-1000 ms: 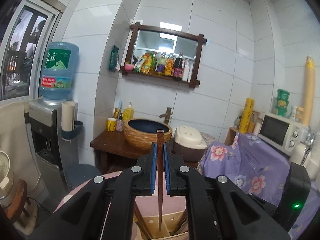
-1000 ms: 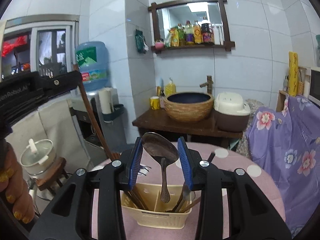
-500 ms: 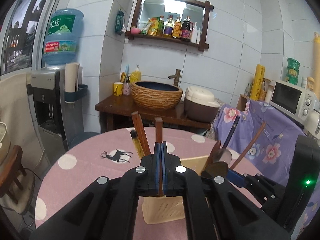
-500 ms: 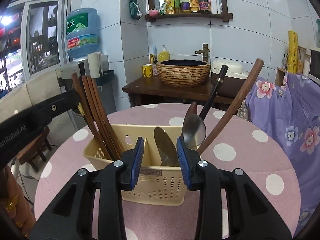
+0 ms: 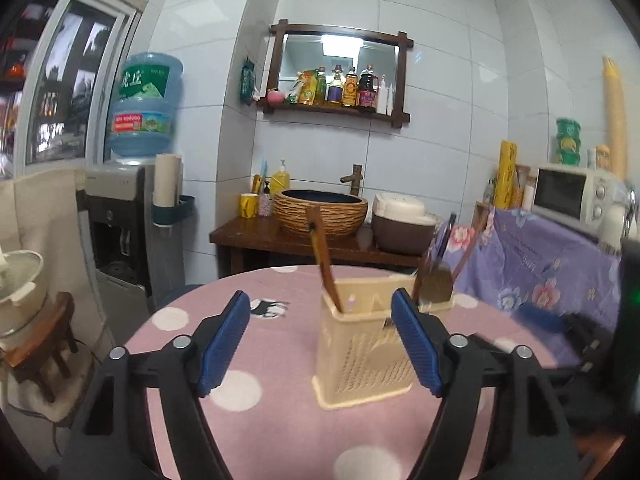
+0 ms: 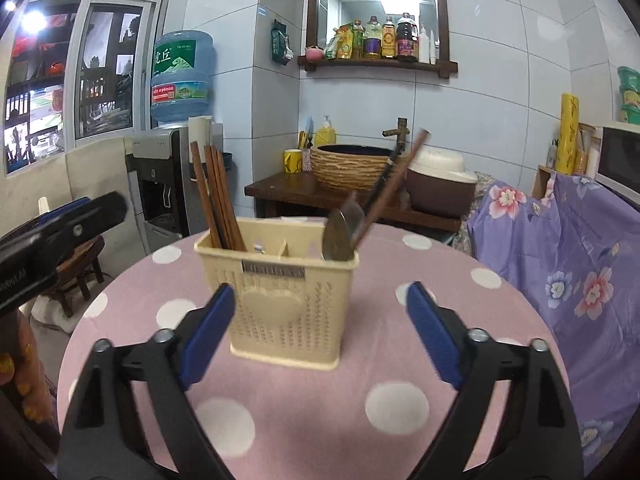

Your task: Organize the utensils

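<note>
The left gripper (image 5: 320, 340) is standing wide open at the lower centre of its frame, gripping nothing. The right gripper (image 6: 320, 332) is likewise gaping empty, its blue pads (image 6: 208, 334) flanking the cream utensil basket (image 6: 280, 304), apart from it. The basket is sitting mid-frame on the pink polka-dot counter (image 6: 400, 400). Brown chopsticks (image 6: 218, 200) are leaning in its left compartment; a metal spoon (image 6: 340, 228) and long-handled utensils are standing in its right.

Spoon (image 5: 437, 286) blurred in left view (motion smear); chopsticks' (image 6: 218, 204) tips hidden inside caddy (image 6: 280, 300).
</note>
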`<state>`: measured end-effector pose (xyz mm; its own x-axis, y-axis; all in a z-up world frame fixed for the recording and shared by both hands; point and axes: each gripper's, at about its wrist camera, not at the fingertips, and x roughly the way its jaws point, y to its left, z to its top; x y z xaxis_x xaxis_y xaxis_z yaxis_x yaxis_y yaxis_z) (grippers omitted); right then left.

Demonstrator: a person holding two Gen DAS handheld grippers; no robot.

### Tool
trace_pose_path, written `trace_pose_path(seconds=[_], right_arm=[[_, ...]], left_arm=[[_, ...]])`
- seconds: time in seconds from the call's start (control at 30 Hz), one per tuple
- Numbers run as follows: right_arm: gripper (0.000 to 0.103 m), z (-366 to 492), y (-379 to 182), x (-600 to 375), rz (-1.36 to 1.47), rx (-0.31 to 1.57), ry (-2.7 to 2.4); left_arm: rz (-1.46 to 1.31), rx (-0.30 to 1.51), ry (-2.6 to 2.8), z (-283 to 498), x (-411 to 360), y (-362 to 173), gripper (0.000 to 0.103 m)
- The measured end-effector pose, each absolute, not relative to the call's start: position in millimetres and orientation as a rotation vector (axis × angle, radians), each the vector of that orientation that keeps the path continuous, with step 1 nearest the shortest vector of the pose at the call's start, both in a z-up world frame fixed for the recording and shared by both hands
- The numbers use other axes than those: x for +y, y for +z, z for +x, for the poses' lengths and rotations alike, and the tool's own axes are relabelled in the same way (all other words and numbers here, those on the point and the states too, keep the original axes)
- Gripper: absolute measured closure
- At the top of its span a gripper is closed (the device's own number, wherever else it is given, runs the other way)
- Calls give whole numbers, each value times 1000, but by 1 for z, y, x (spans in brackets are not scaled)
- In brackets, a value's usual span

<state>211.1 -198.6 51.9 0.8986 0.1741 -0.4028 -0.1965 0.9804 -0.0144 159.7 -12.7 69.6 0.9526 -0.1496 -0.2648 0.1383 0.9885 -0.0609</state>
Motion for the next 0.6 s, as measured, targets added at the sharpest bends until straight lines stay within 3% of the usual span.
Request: trace_pose_path(seconds=[0.07,0.13,0.43,0.6], right_arm=[[6,189,41,-207,-71,404,178],[6,169,27,-209,-107,415,145],[6,79,-7,-224,43,391,187],[6,44,-10,-216,-40,323,147]], left_arm=[[4,268,-142,144,-11,58,10],[24,265,-130,125,-7,45,5],[-68,326,-148,62,1,5,5],[-54,304,-169,38,-6,-1,5]])
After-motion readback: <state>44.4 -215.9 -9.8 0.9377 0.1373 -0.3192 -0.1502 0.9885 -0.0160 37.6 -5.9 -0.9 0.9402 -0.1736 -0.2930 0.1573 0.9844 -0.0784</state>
